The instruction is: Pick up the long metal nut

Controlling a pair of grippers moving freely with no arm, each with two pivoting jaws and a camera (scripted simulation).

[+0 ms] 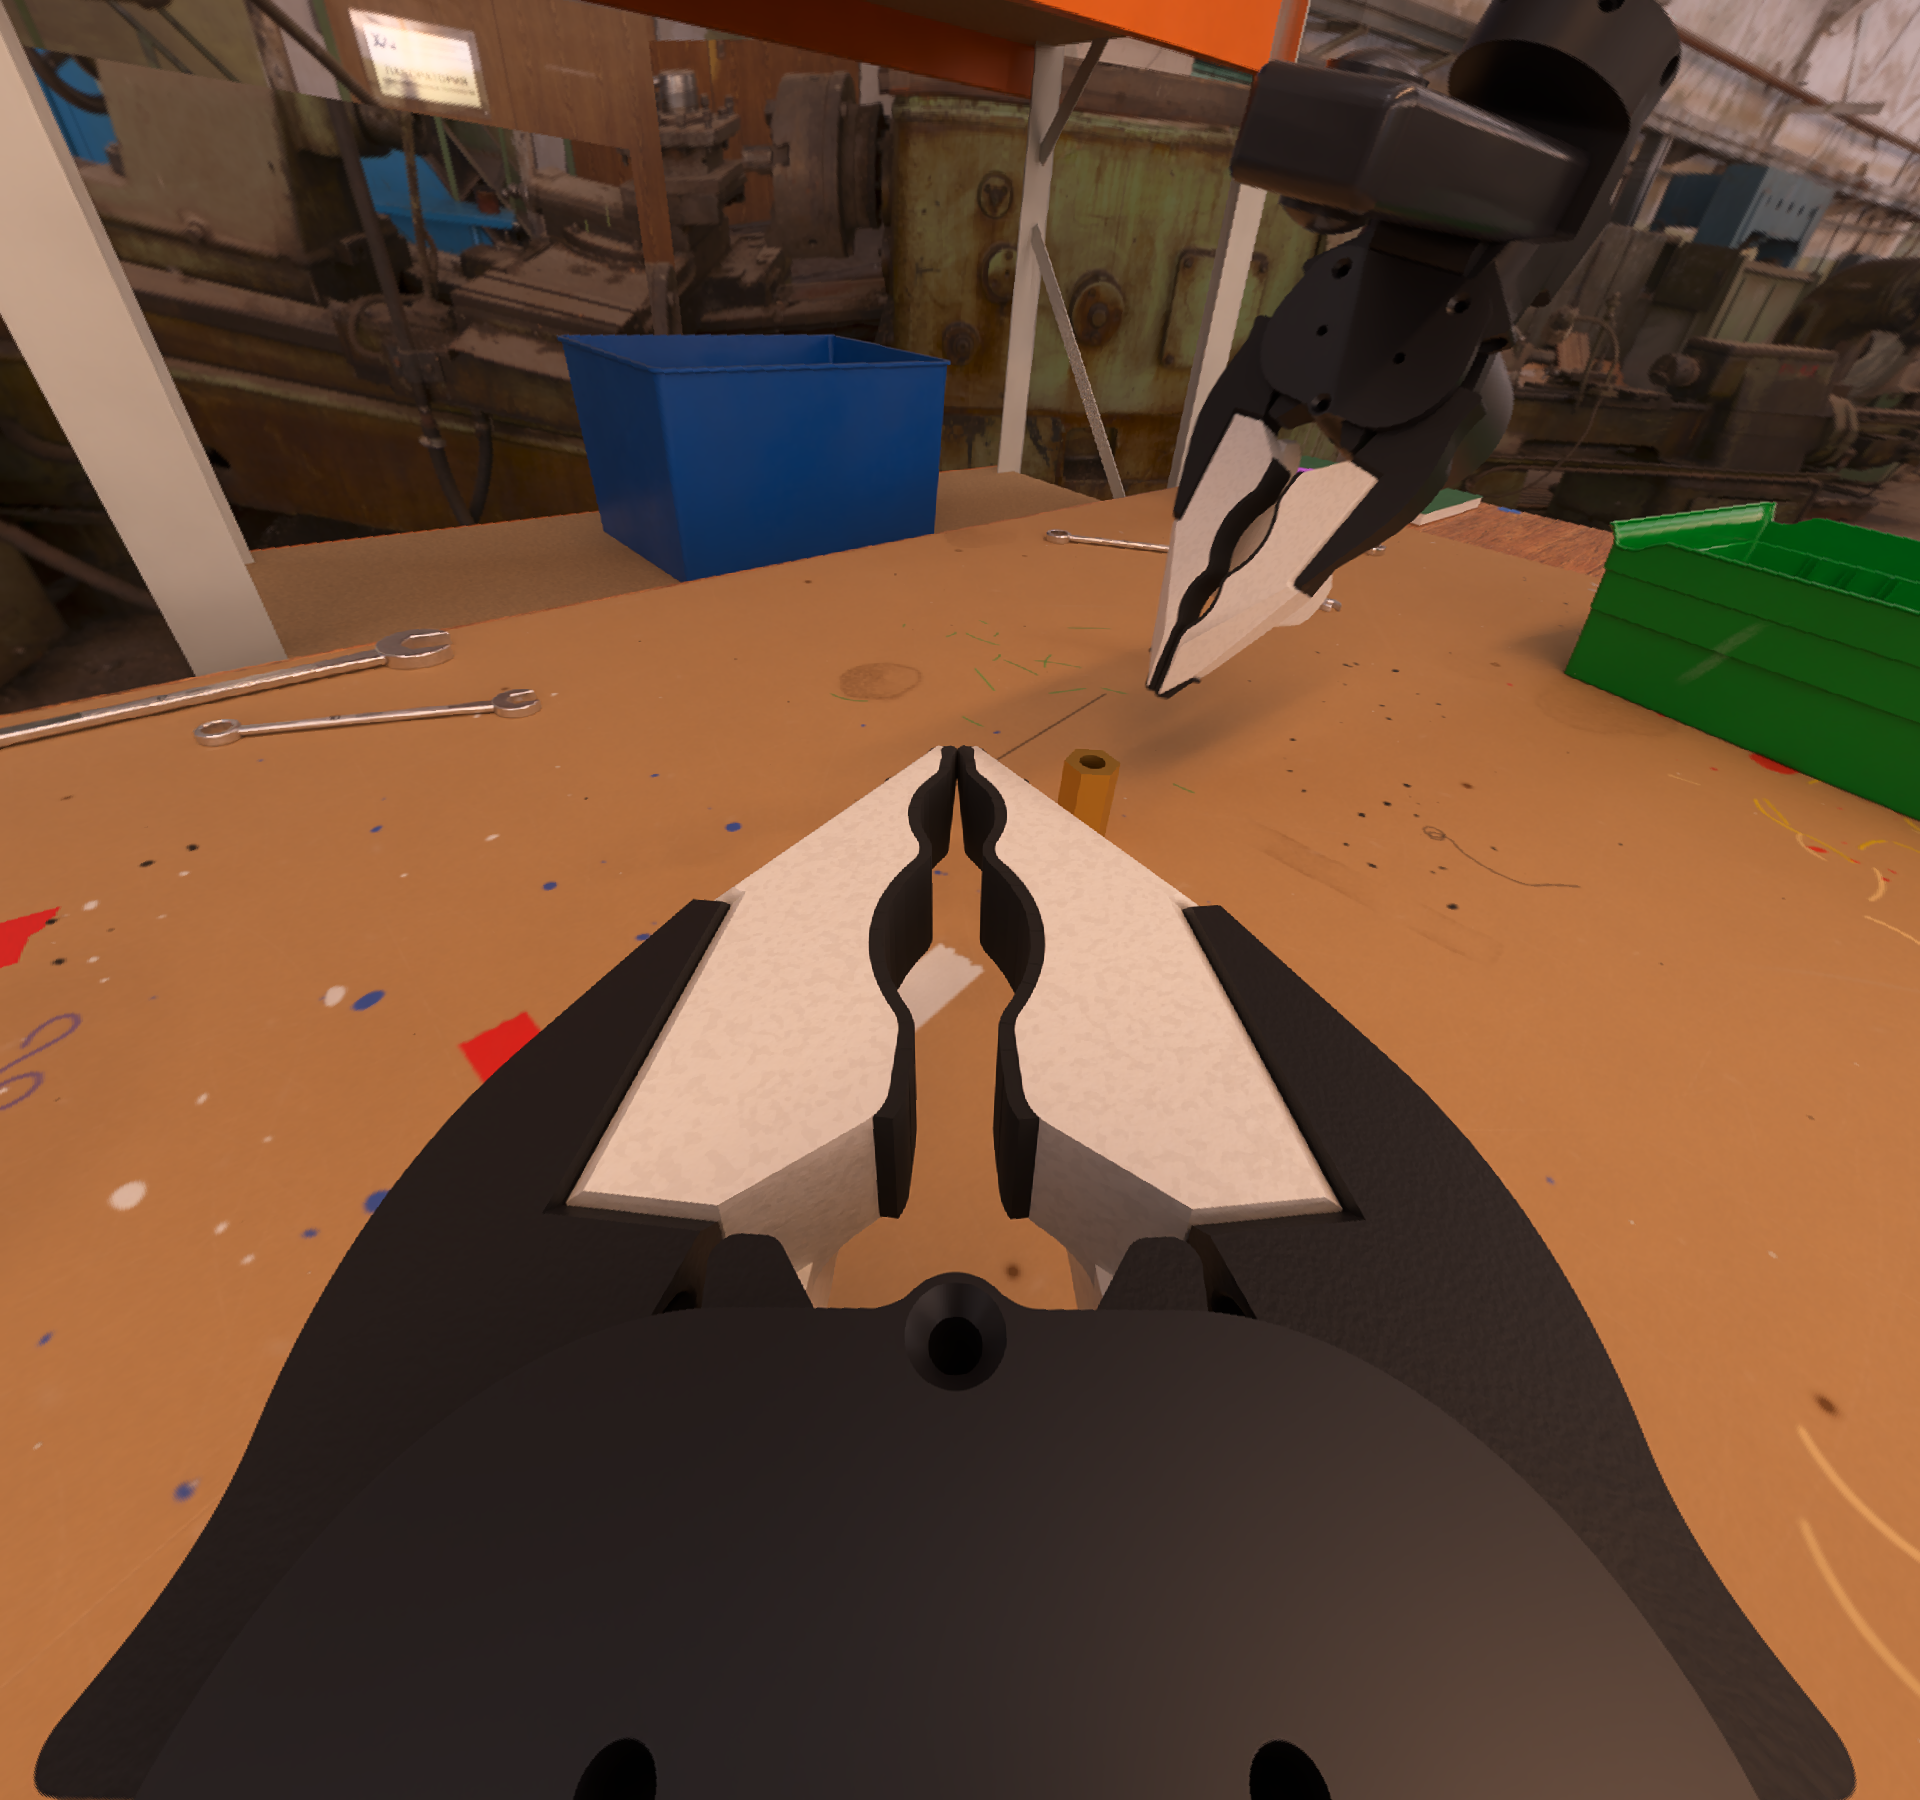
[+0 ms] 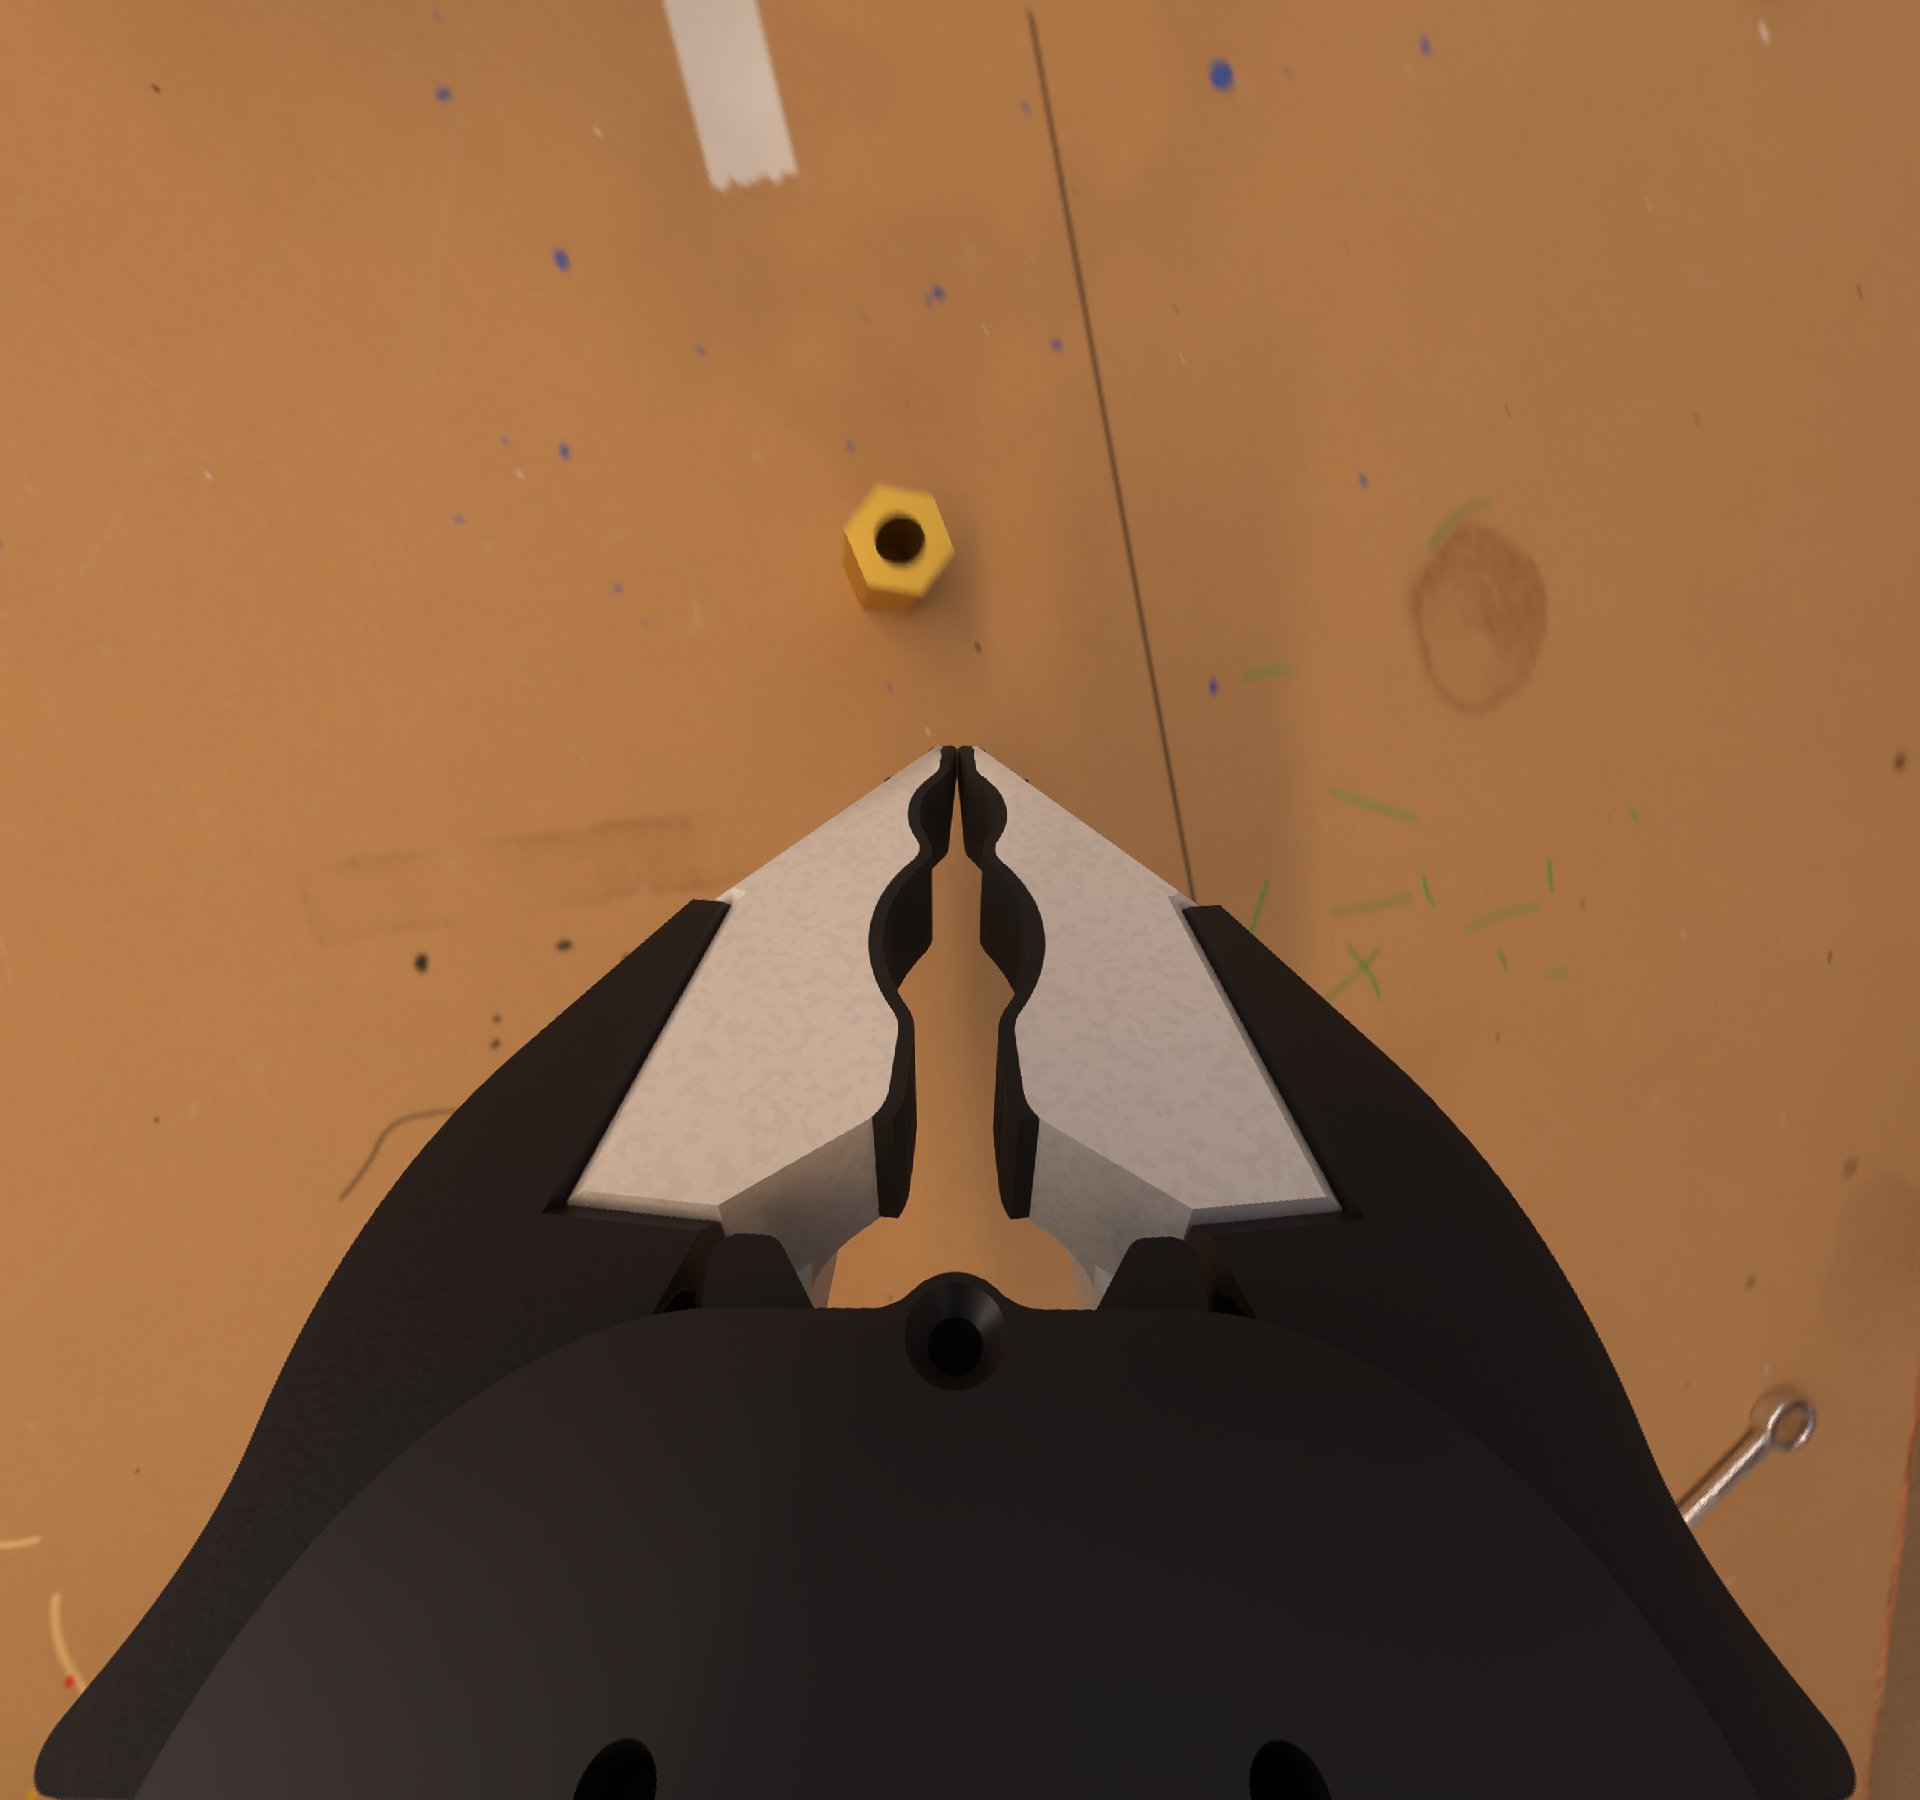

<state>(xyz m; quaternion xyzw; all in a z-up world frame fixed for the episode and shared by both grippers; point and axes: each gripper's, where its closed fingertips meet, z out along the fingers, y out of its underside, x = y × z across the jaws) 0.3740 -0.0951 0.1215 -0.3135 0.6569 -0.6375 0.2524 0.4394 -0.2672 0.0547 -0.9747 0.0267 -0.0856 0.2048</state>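
The long metal nut (image 1: 1087, 788) is a brass-coloured hexagonal piece standing upright on the brown workbench (image 1: 1351, 1075). In the right wrist view it shows from above (image 2: 897, 546) with its dark bore visible. My left gripper (image 1: 956, 755) is shut and empty, its tips just left of the nut and a little nearer. My right gripper (image 2: 956, 753) is shut and empty, pointing down, hovering above the bench a short way from the nut. It also shows in the left wrist view (image 1: 1169, 685), up and to the right of the nut.
A blue bin (image 1: 764, 446) stands at the back edge. A green tray (image 1: 1766, 649) sits at the right. Two wrenches (image 1: 364, 716) lie at the left, another wrench (image 1: 1101, 541) at the back. A strip of pale tape (image 2: 720, 48) lies beyond the nut.
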